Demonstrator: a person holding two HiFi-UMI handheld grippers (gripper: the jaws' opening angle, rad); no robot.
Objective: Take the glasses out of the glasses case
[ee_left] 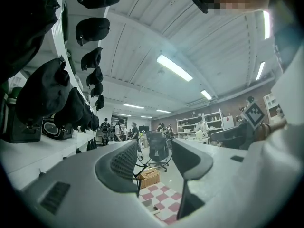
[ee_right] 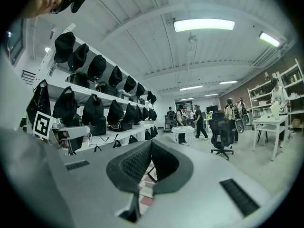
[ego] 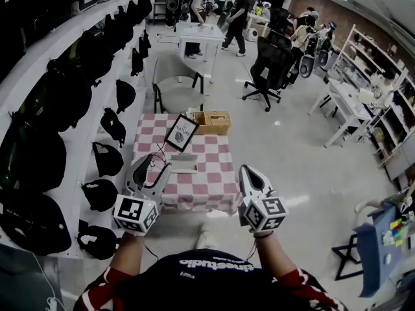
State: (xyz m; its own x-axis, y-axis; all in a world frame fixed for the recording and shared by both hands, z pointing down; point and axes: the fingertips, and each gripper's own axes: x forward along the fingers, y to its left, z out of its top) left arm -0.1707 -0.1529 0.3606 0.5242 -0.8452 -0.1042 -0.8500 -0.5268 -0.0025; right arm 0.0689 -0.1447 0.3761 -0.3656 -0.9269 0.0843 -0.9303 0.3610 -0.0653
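The left claw [ego: 154, 167] is closed on the glasses [ee_left: 156, 146]. One thin round rim is spanned between its jaws and is raised clear of the checked worktop [ego: 214, 173]. The right claw [ego: 249, 171] is shut with nothing in it and is held level with the left, to its right. The glasses case [ego: 183, 164] is left open on the worktop, just far of the left claw and near a framed picture [ego: 182, 133] and a wicker basket [ego: 213, 122].

The rim is judged a slight purchase. A slackened squeeze or a jolt could let the glasses slip and fall, and too hard a squeeze could bend the wire.

The second lens and the exact pad contact are not shown. In the head view the glasses are reduced to faint lines, and the inside of the case cannot be made out.
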